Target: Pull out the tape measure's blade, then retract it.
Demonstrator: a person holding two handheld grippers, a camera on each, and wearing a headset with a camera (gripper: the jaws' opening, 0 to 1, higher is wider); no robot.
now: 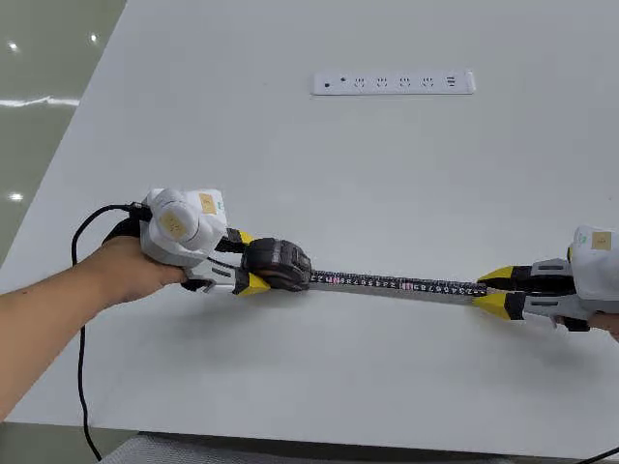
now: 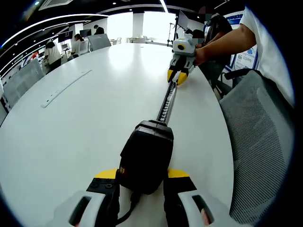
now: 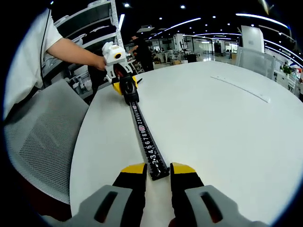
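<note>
- The white surface carries everything.
- The blade lies pulled out along the near side, running left to right, numbers up.
- A power strip lies on the far side, well apart.
- The left tongs are clenched around the case, and the right tongs pinch the blade's free end.
- The black tape measure case rests at near left.

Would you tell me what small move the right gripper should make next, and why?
Probably ease the right gripper toward the case, guiding the blade in. The blade is already drawn out between the two, and the left gripper holds the case.
</note>
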